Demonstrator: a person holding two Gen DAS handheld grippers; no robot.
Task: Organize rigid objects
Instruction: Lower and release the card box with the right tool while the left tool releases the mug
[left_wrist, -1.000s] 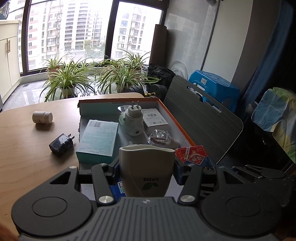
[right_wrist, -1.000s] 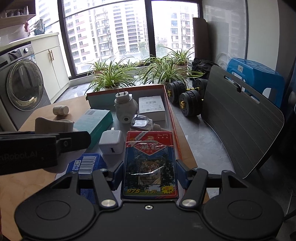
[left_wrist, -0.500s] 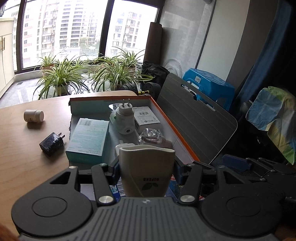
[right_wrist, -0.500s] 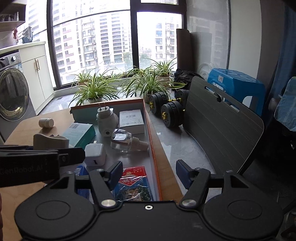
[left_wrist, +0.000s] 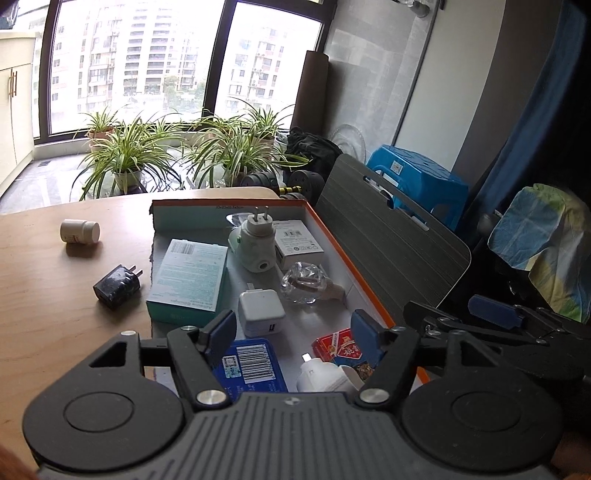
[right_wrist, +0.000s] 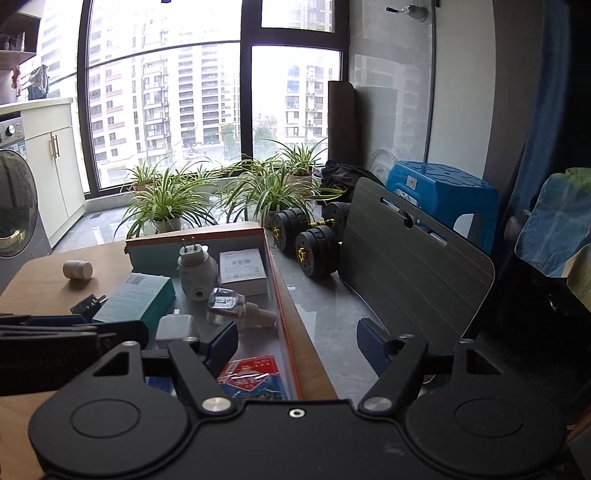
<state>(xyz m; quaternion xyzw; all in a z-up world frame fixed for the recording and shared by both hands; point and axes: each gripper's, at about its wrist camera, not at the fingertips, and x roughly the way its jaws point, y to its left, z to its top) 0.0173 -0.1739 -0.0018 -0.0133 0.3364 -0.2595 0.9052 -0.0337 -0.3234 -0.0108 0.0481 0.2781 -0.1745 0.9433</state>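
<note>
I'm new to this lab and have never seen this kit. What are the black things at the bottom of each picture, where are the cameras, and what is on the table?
There is no robot. A person carries a handheld two-finger gripper in each hand, and a fisheye camera on each one looks forward along its fingers. The black shapes at the bottom are the tools themselves. In the left wrist picture the left gripper is open and holds nothing; in the right wrist picture the right gripper is open and empty too. On the wooden table sits a shallow orange-edged box holding a teal box, a white charger, a plug-in device, a red card pack and other small items. Outside it lie a black charger and a white bottle.
</note>
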